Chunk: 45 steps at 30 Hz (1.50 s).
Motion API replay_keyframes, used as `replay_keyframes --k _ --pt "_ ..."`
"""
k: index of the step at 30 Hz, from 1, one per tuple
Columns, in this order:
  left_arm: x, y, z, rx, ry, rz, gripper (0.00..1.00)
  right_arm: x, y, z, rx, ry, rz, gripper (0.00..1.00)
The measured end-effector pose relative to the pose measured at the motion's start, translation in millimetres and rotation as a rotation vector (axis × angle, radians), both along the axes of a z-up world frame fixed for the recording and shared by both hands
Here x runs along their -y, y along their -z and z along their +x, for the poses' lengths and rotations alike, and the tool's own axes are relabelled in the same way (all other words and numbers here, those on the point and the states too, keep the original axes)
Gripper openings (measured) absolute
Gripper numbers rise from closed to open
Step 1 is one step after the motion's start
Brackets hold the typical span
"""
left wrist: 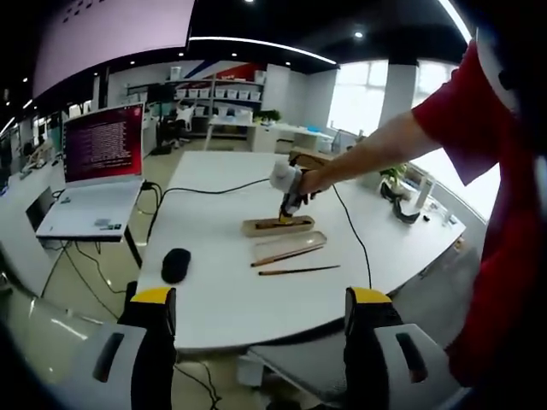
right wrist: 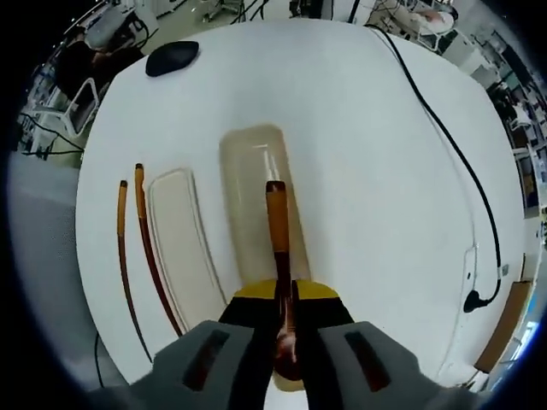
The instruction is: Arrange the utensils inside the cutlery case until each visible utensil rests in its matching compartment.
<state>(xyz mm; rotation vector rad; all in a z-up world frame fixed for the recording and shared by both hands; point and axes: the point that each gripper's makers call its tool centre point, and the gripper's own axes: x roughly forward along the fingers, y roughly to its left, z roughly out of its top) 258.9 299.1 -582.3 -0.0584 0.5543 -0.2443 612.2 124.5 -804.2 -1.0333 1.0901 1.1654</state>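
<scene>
So the long tan cutlery case (right wrist: 261, 201) sits open in the middle of the round white table (right wrist: 367, 137), and the right gripper (right wrist: 284, 295) is clenched on a slim wooden-handled utensil (right wrist: 277, 224), handle pointing to 12 o'clock over the case's single trough. I can't tell whether its business end is a spoon or fork, it's buried between the jaws. In the left gripper view the same utensil looks to be going down into the case (left wrist: 278, 225), so I'd say this one is mid-placement, not resting yet. The case's pale translucent lid (right wrist: 181, 243) lies flat just beside the case at its 9 o'clock, rounded corners, matte plastic look. Two thin dark-brown wooden chopsticks (right wrist: 145, 231) with lighter orange tips lie on the bare table past the lid, further toward 9, one touching the lid's edge or nearly so. So my read: one piece nearly in, two sticks left. The left gripper (left wrist: 261, 342) hangs back off the table edge with its yellow-tipped jaws spread wide, nothing in them. Further out there's a black oval mouse (right wrist: 171, 58) at 11 o'clock, a black cable (right wrist: 453, 145) snaking down the 3 o'clock side, and an open white laptop (left wrist: 98, 184) on the next desk.
</scene>
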Motion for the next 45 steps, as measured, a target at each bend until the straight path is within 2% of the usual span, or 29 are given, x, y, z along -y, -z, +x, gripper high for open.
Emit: replay_keyframes --k 2,4,7,8,9,16,23,29,31,34,45 --pt "-1.6 -1.7 -1.2 0.009 0.001 -0.001 0.83 2.4 -2.4 -5.2 -0.007 0.014 0.004 0.14" --pt "-3.2 -3.7 -1.8 0.021 0.000 -0.003 0.83 1.5 -6.7 -5.6 0.023 -0.010 0.019 0.11" --pt "-5.2 -6.3 -2.5 0.039 0.006 -0.009 0.83 -5.1 -21.8 -13.5 0.105 -0.128 0.042 0.08" --pt "-5.7 -6.6 -2.2 0.047 0.011 -0.011 0.83 -7.6 -25.1 -17.0 0.112 -0.132 0.057 0.09" --pt "-6.1 -6.5 -1.8 0.051 0.015 -0.013 0.83 -8.0 -30.2 -25.7 0.101 -0.119 0.068 0.09" --pt "-10.0 -10.3 9.1 0.083 0.052 -0.010 0.82 -9.8 -41.7 -51.3 0.105 -0.109 0.100 0.08" --pt "-11.2 -19.9 12.6 0.119 0.069 -0.001 0.82 -4.7 -49.8 -61.4 0.117 -0.105 0.110 0.06" --pt "-9.4 -18.6 9.0 0.117 0.073 -0.003 0.82 -6.7 -48.7 -90.8 0.094 -0.091 0.137 0.06" --pt "-7.6 -18.0 7.3 0.115 0.074 0.000 0.81 -6.7 -39.5 -100.9 0.064 -0.098 0.134 0.06" --pt "-5.2 -18.3 4.8 0.113 0.076 0.002 0.81 -6.8 -30.2 -111.9 0.050 -0.111 0.131 0.06" --pt "1.9 -16.1 -0.7 0.107 0.089 0.006 0.81 -8.5 -27.4 -127.8 0.029 -0.106 0.149 0.06"
